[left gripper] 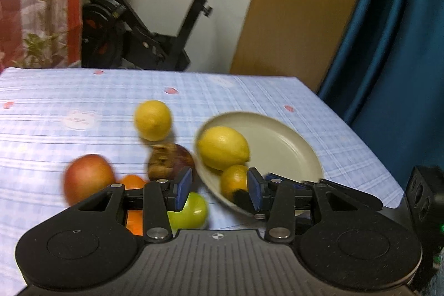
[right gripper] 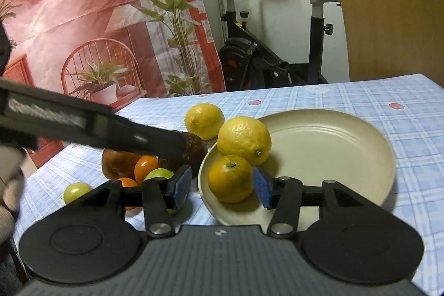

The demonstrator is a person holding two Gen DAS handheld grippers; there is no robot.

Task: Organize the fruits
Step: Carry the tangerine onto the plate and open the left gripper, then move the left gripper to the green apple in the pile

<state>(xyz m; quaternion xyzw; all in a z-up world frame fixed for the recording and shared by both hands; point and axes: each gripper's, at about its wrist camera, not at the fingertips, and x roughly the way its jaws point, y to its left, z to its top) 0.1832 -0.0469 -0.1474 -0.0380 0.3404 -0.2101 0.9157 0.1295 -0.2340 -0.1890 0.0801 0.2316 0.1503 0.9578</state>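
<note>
With the orange (right gripper: 229, 178) resting in the plate (right gripper: 347, 146) between my right gripper (right gripper: 222, 185) pads, jaws parted and gripping nothing, I should back straight off. Left gripper (left gripper: 219, 192) hangs part-open, empty; next target: loose lemon (left gripper: 152, 119).

Cream plate (right gripper: 333, 146), just ahead of the right tongs (right gripper: 222, 186), holds one lemon (right gripper: 244, 140) and one orange (right gripper: 229, 178), touching. Left of the plate: second lemon (right gripper: 204, 120), brown fruit (right gripper: 194, 147), oranges, green fruits.

The table (right gripper: 347, 101) carries a blue checked cloth. Directly on it lie a cream plate (right gripper: 333, 146) (holding two fruits), one lemon (right gripper: 204, 119), a brown fruit (right gripper: 194, 146), oranges (right gripper: 145, 168) and green fruits (right gripper: 76, 192).
</note>
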